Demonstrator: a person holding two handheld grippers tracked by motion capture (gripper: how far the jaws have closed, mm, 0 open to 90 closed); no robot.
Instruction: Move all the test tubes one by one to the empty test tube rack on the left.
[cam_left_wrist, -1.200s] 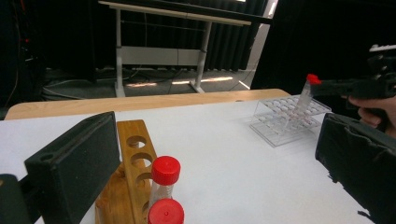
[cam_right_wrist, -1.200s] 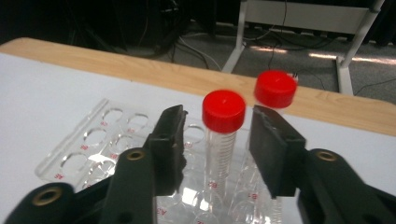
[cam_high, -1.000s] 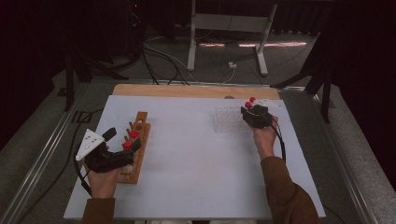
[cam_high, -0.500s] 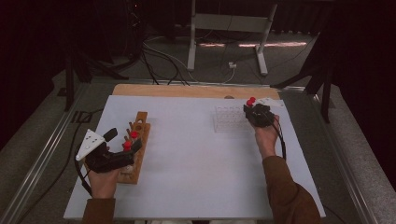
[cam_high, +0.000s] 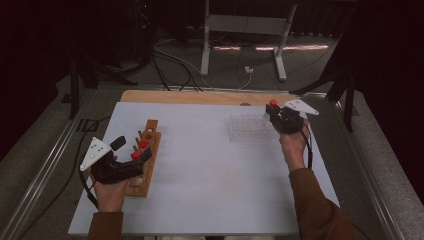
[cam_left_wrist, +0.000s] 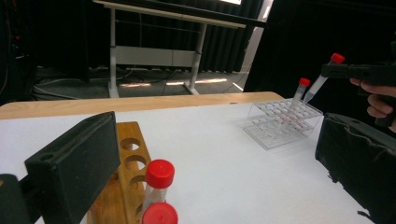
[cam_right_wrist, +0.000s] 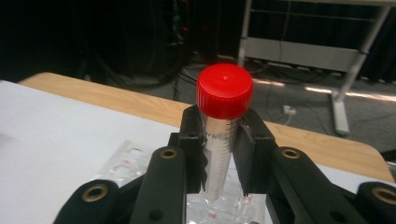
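My right gripper (cam_high: 276, 115) hangs above the clear plastic rack's (cam_high: 246, 131) right end, shut on a red-capped tube (cam_high: 273, 103). In the right gripper view its pads (cam_right_wrist: 194, 140) press on the tube (cam_right_wrist: 223, 116) just below the cap, with the clear rack (cam_right_wrist: 123, 161) beneath. The left gripper view shows this held tube (cam_left_wrist: 322, 79) tilted in the air, and a second red-capped tube (cam_left_wrist: 300, 91) standing in the clear rack (cam_left_wrist: 280, 128). My left gripper (cam_high: 132, 149) rests open across the wooden rack (cam_high: 150, 131), its jaws either side of two red-capped tubes (cam_left_wrist: 158, 179).
A wooden board (cam_high: 200, 97) runs along the white tabletop's (cam_high: 210, 170) far edge. Metal rails (cam_high: 47, 165) border the table on both sides. Cables and a stand's legs (cam_high: 240, 45) lie on the dark floor beyond.
My right gripper has risen from the clear rack with the red-capped tube in its jaws. The left gripper has stayed where it was.
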